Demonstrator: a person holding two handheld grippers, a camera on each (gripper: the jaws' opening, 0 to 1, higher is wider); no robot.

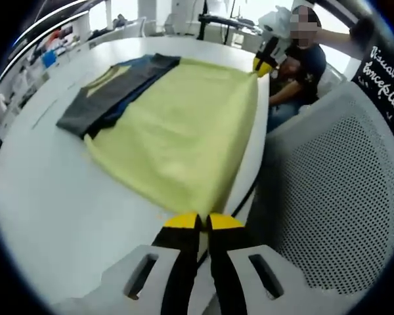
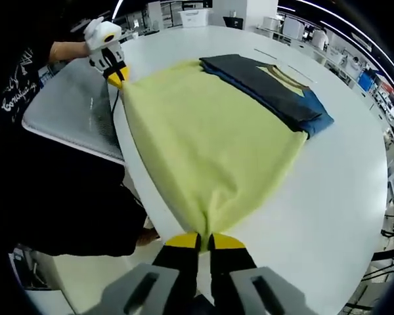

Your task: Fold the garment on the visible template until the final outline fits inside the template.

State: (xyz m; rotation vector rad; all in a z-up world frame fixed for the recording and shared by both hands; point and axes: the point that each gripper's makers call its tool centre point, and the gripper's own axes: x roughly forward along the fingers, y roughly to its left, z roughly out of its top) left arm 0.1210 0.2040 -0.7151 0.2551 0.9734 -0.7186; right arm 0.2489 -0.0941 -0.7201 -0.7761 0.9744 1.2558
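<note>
Pale yellow cloth garment (image 1: 184,134) lies spread across the round white table (image 1: 46,197), stretched taut between two corners at the table's near edge. Left gripper (image 1: 202,222) has its yellow-tipped black jaws pressed together on one corner of the fabric, right at the rim of the table. Over in the right gripper view, the right gripper (image 2: 203,241) shows the same picture: jaws closed tight on the opposite corner of the yellow garment (image 2: 210,144), the cloth gathering into a narrow pinch at the tips. Each tool turns up in the other's view too, at the far corner, held by the person's hand (image 2: 98,33). Beyond the yellow piece, a dark grey and blue folded garment (image 1: 115,88) rests flat on the table, touching the yellow cloth's far edge and partly overlapped by it. A grey perforated mesh chair back (image 1: 341,197) stands just beside the table edge, next to the seated person in a dark printed shirt (image 1: 302,65).
</note>
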